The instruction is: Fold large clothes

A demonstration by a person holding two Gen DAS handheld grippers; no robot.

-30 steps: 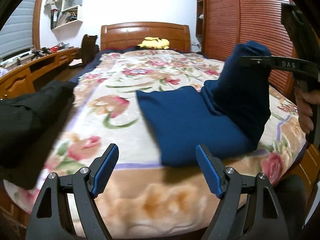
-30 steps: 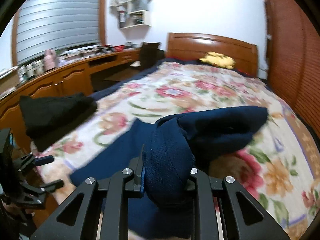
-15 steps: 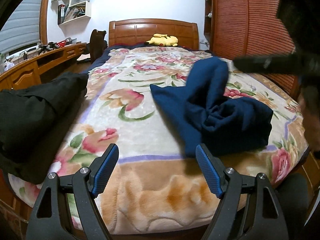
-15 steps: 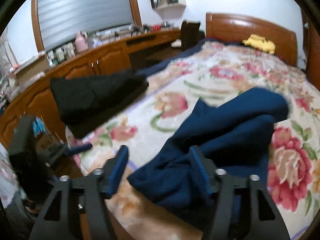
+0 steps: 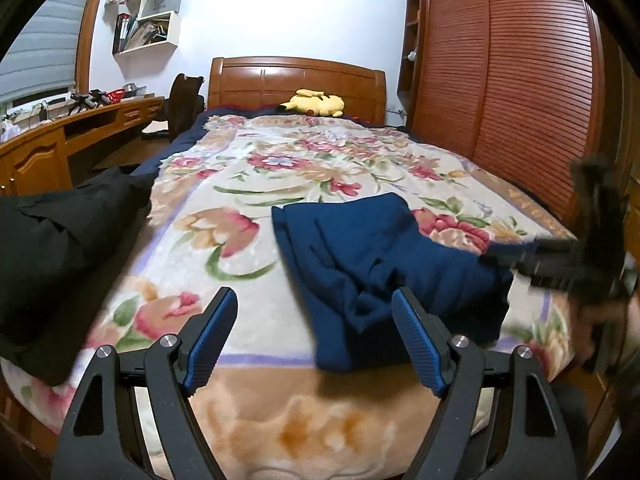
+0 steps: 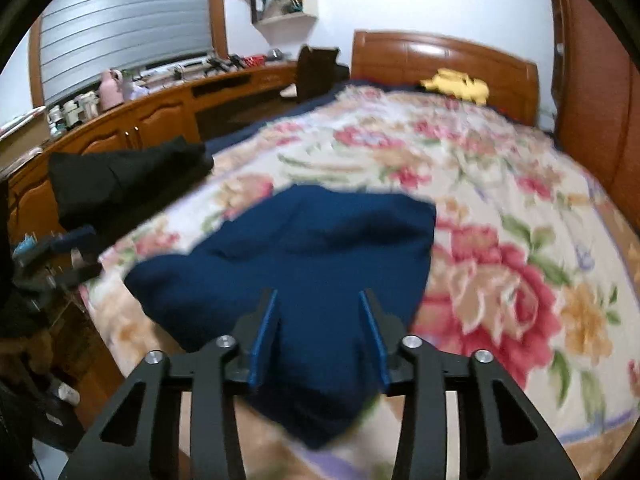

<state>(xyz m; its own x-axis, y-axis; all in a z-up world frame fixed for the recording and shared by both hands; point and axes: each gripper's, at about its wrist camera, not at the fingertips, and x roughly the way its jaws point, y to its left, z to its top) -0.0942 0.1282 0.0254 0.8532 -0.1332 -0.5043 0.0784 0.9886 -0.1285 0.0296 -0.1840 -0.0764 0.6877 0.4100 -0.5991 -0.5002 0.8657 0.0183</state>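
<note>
Black garment [image 5: 52, 248]: heaped at the bed's left edge. Left tongs [image 5: 314, 340]: spread wide, gripping nothing, over the bed's [image 5: 280, 160] foot edge. Navy garment [image 5: 384, 264]: roughly folded, near the foot edge, right of centre. Right tongs [image 6: 318, 338]: parted, garment between them, contact unclear. Left view only: louvred wardrobe [image 5: 520, 92]. Right view only: roller blind [image 6: 128, 24].

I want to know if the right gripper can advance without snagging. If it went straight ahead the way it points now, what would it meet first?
Probably the navy garment: it lies on the floral blanket directly ahead of the right gripper, showing between its open jaws. Depth is unclear, so how soon they would touch is uncertain.
</note>
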